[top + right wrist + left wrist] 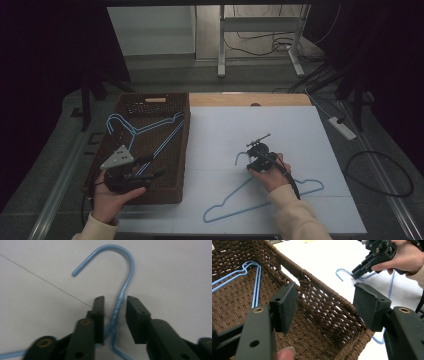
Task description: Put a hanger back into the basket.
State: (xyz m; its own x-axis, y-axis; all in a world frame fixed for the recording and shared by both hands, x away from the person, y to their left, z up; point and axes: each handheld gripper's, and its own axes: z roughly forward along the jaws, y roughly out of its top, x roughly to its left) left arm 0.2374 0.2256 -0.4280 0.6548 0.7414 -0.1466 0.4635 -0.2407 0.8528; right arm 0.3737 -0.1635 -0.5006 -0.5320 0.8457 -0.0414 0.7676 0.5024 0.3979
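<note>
The right gripper (113, 312) straddles the neck of the blue hanger (122, 293) lying right of the wicker basket (172, 165), jaws apart, apparently to grasp it, while the left gripper (324, 307) waits open-jawed over that basket holding 2 hangers (145, 131).

- High view: from above the person's side, facing forward and down, far off.
- Left gripper view: close over the basket (329, 307), facing 2 o'clock.
- Right gripper view: very near the table (37, 270), hanger (124, 287) shared by all 3.
</note>
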